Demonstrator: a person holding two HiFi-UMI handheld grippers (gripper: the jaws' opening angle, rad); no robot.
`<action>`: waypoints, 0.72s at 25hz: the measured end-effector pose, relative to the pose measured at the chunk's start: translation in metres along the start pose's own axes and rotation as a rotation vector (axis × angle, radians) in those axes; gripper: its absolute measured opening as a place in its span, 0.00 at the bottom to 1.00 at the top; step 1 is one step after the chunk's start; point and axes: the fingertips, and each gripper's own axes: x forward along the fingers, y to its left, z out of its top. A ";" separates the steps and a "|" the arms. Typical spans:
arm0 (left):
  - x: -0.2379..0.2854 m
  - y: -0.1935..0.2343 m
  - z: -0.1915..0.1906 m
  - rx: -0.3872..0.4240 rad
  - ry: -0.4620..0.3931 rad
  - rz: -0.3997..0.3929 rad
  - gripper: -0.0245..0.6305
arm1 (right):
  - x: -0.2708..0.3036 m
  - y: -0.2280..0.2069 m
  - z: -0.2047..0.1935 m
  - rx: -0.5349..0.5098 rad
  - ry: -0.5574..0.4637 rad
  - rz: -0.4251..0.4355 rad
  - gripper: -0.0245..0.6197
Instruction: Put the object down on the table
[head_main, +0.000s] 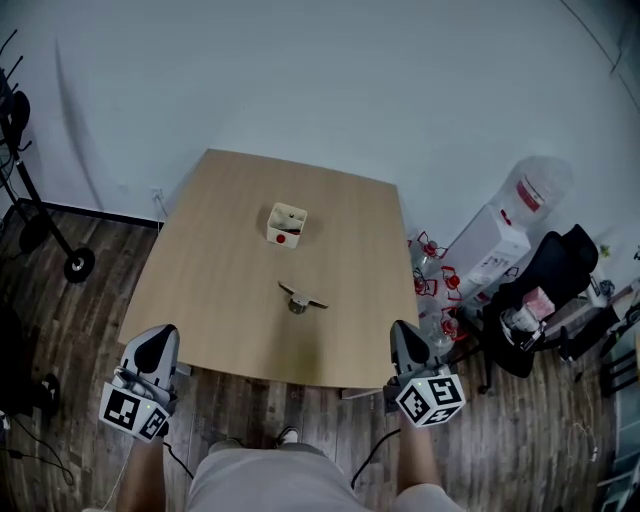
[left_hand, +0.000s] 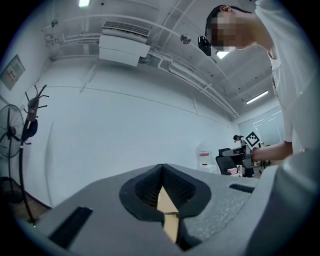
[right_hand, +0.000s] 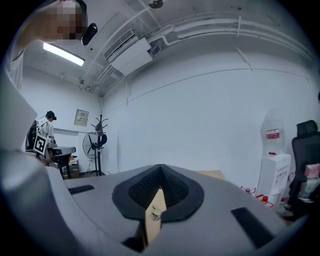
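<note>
Left gripper: jaws closed on each other, ribbed pads meeting at the tip, nothing held. Only a thin wedge of tan tabletop shows through the slit below the tip.

Right gripper: jaws likewise closed together and empty, with the same narrow strip of tabletop visible through the slit.

In the head view both grippers sit off the near edge of the table, over the wooden floor. The left one is at 7 o'clock from the table's middle and the right one at 5 o'clock. Each points toward the far wall, its marker cube nearest the person, and neither touches anything on the table.

Metal object: it lies on the tabletop, slightly nearer the front edge than the middle. It is a small grey piece with a dark bar across it. It is well apart from both grippers, which lie at 7 and 4 o'clock from it.

White box: it stands on the table at 12 o'clock from the metal object, apart from it, with something red inside.

Surroundings: a water dispenser stands at 3 o'clock from the table. Red-capped bottles crowd the floor between the two. A black chair is just beyond the dispenser. A black stand is at 9 o'clock.
</note>
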 end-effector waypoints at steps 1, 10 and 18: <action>-0.004 0.005 0.000 -0.006 -0.001 0.018 0.04 | -0.004 0.001 0.004 0.000 -0.013 -0.006 0.03; -0.034 0.039 -0.010 -0.052 0.027 0.150 0.04 | -0.037 -0.006 0.025 -0.037 -0.054 -0.093 0.03; -0.049 0.040 -0.015 -0.066 0.012 0.159 0.04 | -0.053 -0.003 0.015 -0.041 -0.048 -0.172 0.03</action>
